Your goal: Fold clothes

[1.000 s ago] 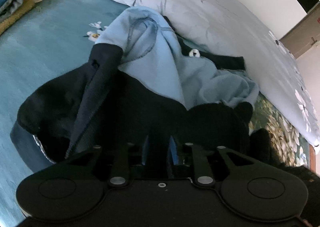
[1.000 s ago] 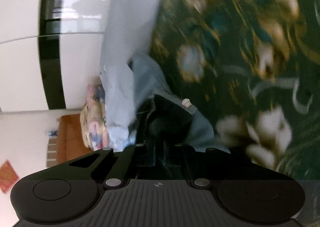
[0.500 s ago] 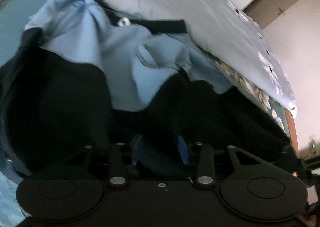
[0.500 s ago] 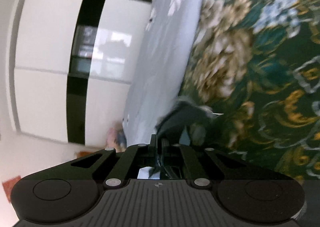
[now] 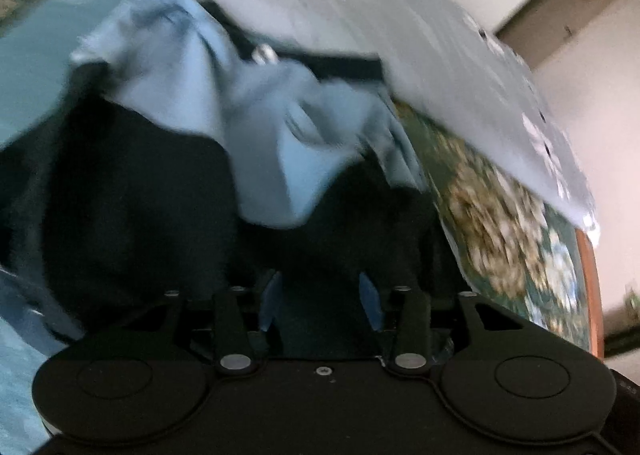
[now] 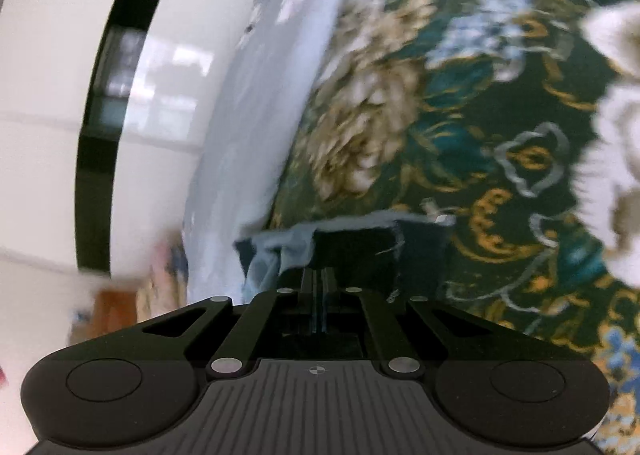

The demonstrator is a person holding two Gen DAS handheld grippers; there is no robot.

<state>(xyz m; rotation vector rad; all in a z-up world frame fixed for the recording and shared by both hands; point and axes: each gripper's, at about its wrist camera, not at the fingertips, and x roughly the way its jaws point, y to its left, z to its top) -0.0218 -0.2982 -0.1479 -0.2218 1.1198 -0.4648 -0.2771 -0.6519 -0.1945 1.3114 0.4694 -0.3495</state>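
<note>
A dark garment [image 5: 140, 195] with a pale blue lining [image 5: 280, 159] and a metal snap [image 5: 264, 53] lies bunched on the bed in the left wrist view. My left gripper [image 5: 319, 295] is open. Its blue pads [image 5: 269, 301] stand wide apart, and dark cloth fills the gap between them. In the right wrist view my right gripper [image 6: 319, 279] is shut on an edge of the same garment [image 6: 360, 247]. That edge is dark cloth with pale blue at its left, and it hangs over the floral bedspread [image 6: 440, 135]. Both views are blurred by motion.
A grey-blue duvet [image 5: 400, 35] with white flowers lies behind the garment. A teal sheet [image 5: 32, 55] is at the left, and the green floral bedspread [image 5: 512, 247] runs to a wooden bed edge [image 5: 592, 295] at the right. A white wardrobe [image 6: 60, 95] stands beyond the bed.
My left gripper's pads have spread from nearly together to wide apart, and its view swung right. My right gripper moved along the bed, still shut on the garment's edge.
</note>
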